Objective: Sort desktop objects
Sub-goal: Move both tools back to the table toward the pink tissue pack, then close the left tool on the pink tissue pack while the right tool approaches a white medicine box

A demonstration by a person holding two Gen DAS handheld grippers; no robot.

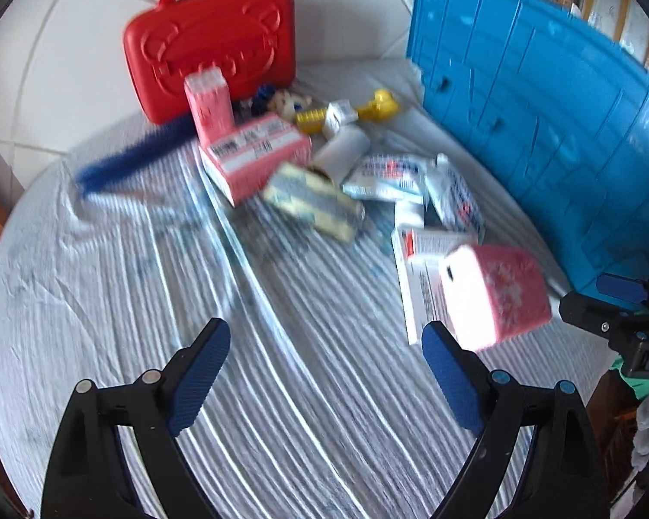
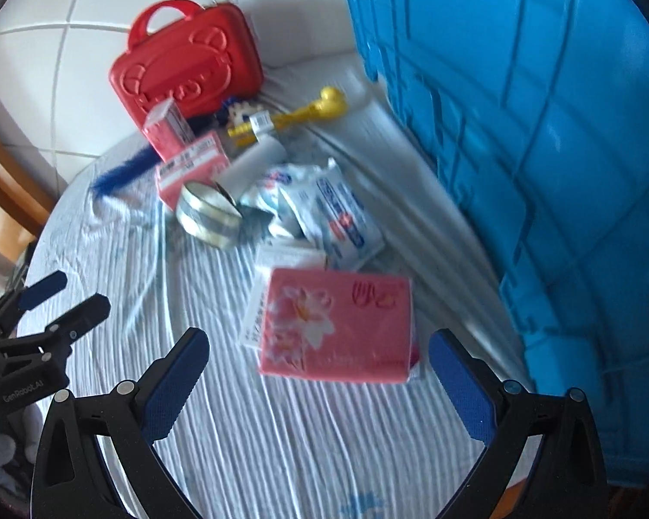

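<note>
On the left gripper's [image 2: 43, 298] body we read "GenRobot.AI"; print on the scattered boxes is too blurred to read. Our left gripper [image 1: 326, 346] and right gripper [image 2: 320, 354] both tilt steeply down over the striped tabletop [image 1: 281, 389], fingers spread wide and empty. The pink flowered pack [image 2: 337, 324] lies just ahead of the right fingers, beside the blue crate [image 2: 519, 129]; the red case [image 1: 207, 39] stands behind the pile.

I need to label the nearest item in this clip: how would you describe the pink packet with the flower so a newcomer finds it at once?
Start at the tall blue plastic crate on the striped cloth. At its foot, nearest the cameras, lies the flat pink flower-printed packet. Unlike the pink cartons by the red case, it rests on white leaflets and bears a white flower.
</note>
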